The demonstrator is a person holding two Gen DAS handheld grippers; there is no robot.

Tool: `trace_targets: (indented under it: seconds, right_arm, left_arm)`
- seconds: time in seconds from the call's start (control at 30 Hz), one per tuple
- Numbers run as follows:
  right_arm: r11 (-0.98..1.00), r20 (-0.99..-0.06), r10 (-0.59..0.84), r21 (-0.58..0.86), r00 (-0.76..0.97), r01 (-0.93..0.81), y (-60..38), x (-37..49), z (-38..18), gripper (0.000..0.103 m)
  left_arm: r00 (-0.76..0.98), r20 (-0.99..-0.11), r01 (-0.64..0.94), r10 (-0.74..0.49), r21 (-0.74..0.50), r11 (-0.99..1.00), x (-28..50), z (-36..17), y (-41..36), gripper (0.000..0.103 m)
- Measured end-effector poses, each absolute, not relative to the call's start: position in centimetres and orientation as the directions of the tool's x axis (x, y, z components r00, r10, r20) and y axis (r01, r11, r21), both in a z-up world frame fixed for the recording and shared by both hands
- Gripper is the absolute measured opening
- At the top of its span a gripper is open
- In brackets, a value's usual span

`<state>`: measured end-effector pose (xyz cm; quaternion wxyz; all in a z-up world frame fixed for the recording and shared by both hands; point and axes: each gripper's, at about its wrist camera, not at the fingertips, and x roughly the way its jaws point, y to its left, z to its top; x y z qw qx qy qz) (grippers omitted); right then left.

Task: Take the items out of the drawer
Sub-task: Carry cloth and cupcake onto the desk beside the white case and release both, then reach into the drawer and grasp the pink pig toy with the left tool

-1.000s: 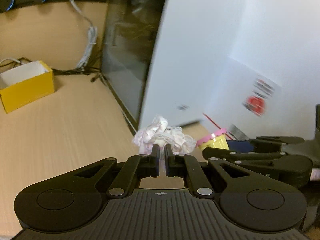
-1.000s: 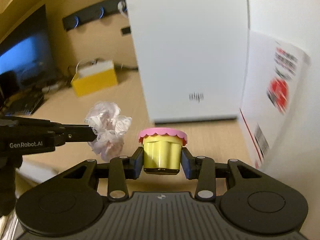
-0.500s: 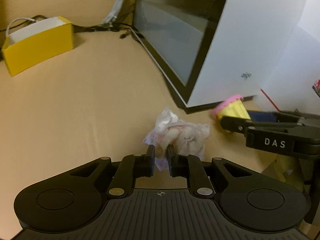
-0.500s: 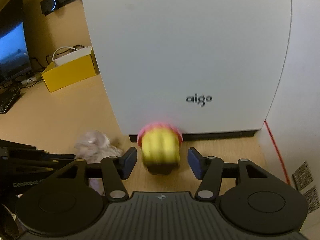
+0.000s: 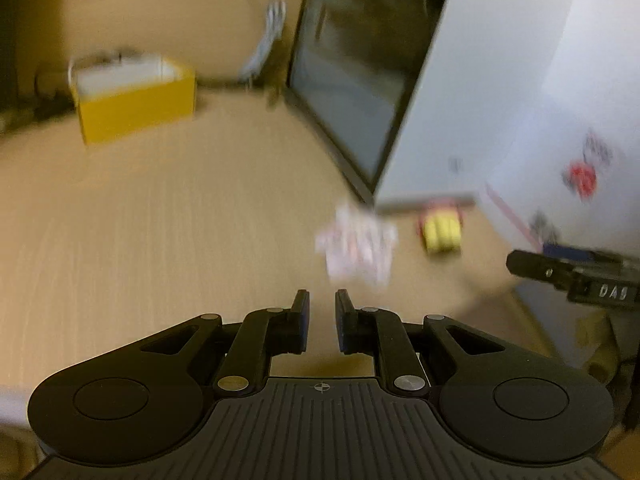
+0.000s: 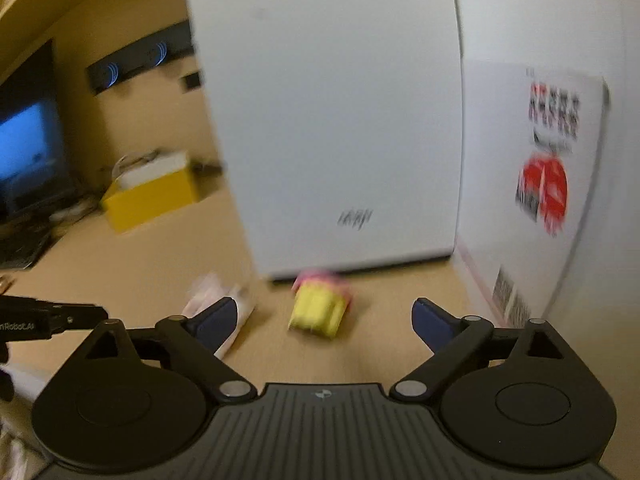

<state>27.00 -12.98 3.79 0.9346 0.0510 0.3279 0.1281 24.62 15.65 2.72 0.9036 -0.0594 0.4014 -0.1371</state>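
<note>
A crumpled white-and-pink bundle (image 5: 356, 248) lies on the wooden desk, just ahead of my left gripper (image 5: 322, 298). That gripper's jaws stand a narrow gap apart with nothing between them. A yellow toy cupcake with a pink top (image 6: 318, 308) rests tilted on the desk near the foot of the white case. My right gripper (image 6: 324, 312) is behind it, its jaws opening wide, and the pads do not touch it. The cupcake (image 5: 442, 236) also shows in the left wrist view, right of the bundle (image 6: 212, 296). No drawer is in view.
A white computer case (image 6: 340, 120) with a dark glass side (image 5: 360, 80) stands close ahead. A white box with a red label (image 6: 540, 160) is on the right. A yellow box (image 5: 136, 108) sits at the back left, beside cables and a lit monitor (image 6: 24, 160).
The left gripper let go of the bundle, which now lies on the desk. The right gripper's jaws spread and released the cupcake onto the desk. Both grippers drew back.
</note>
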Motion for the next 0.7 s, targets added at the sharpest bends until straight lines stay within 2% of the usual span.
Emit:
trace_targets:
  seconds: [0.1, 0.23, 0.33, 0.43, 0.53, 0.6, 0.63, 0.7]
  right_arm:
    - [0.962, -0.656, 0.269, 0.153, 0.706, -0.224, -12.9, 25.1, 2.7, 0.093]
    - [0.974, -0.703, 0.204, 0.079, 0.681, -0.210, -12.5, 23.1, 1.0, 0.093]
    - [0.986, -0.739, 0.150, 0.059, 0.657, -0.159, -13.1, 22.2, -0.1, 0.093]
    - [0.988, -0.765, 0.131, 0.046, 0.630, -0.150, -13.4, 21.6, -0.9, 0.093]
    - [0.985, -0.782, 0.139, 0.044, 0.607, -0.168, -13.2, 21.0, -1.8, 0.093]
    - [0.984, -0.789, 0.144, 0.050, 0.597, -0.171, -13.2, 20.6, -2.1, 0.093]
    - [0.984, -0.792, 0.145, 0.052, 0.593, -0.171, -13.2, 20.3, -2.2, 0.093]
    - [0.985, -0.798, 0.134, 0.041, 0.588, -0.169, -13.2, 19.7, -2.4, 0.093]
  left_arm:
    - [0.528, -0.784, 0.173, -0.327, -0.278, 0.945, 23.0, 0.0, 15.7, 0.015]
    - [0.395, -0.876, 0.058, -0.278, -0.278, 0.959, 22.7, -4.6, 15.3, 0.015]
    - [0.349, -0.897, -0.089, -0.272, -0.321, 0.943, 23.4, -7.1, 15.6, 0.015]
    - [0.344, -0.913, -0.213, -0.219, -0.302, 0.929, 24.6, -8.8, 15.6, 0.015]
    - [0.377, -0.909, -0.236, -0.177, -0.279, 0.931, 25.3, -9.6, 14.7, 0.017]
    - [0.388, -0.907, -0.243, -0.166, -0.274, 0.930, 25.7, -10.0, 14.2, 0.023]
    - [0.393, -0.907, -0.242, -0.153, -0.262, 0.934, 25.8, -10.0, 13.9, 0.022]
    - [0.386, -0.913, -0.199, -0.136, -0.226, 0.954, 26.4, -9.7, 12.7, 0.025]
